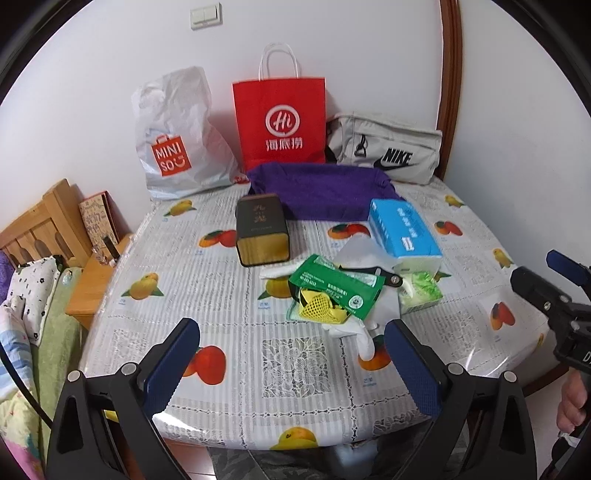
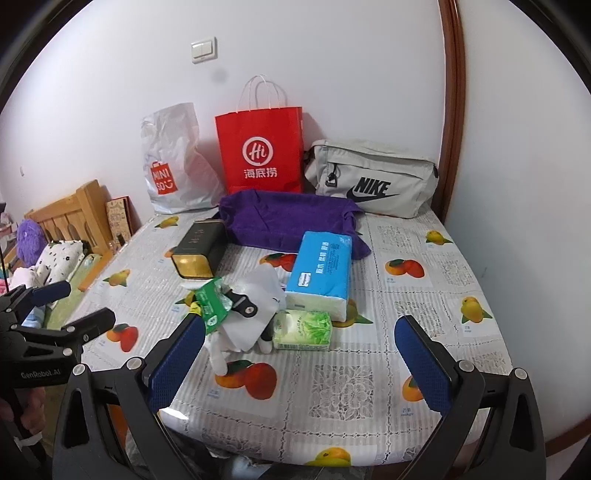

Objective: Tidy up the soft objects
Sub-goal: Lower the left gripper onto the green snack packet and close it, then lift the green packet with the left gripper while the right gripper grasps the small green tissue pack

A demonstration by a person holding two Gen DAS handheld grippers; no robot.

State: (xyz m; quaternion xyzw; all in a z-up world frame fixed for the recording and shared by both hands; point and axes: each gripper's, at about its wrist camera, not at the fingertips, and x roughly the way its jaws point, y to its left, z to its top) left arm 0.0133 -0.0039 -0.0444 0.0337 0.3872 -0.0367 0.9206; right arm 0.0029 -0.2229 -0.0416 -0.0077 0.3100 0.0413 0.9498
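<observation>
Table (image 1: 229, 376) fills mid-frame in both views, under a clear-covered cloth printed with fruit and lace squares, set against a white wall (image 1: 351, 44) with a light switch (image 1: 206, 15) at upper centre and a brown wooden frame (image 1: 451, 74) at upper right. Along the wall stand a white Miniso bag (image 1: 177, 136), red paper bag (image 1: 280, 122) and grey Nike pouch (image 1: 388, 151). Purple towel (image 1: 321, 188) lies in front of them; a dark tin (image 1: 262, 230) rests on its side just left of it. Centre-right, a loose heap: blue tissue pack (image 1: 404, 230), green packet (image 1: 336, 290), yellow mesh item (image 1: 319, 306), small green tissue pack (image 1: 421, 291), white cloth (image 1: 364, 339). Bed headboard (image 1: 40, 221) and pillow (image 1: 33, 288) sit at left edge. Left gripper (image 1: 291, 363) low in frame, fingers wide apart, empty; right gripper (image 2: 299, 360) likewise spread, holding nothing.
</observation>
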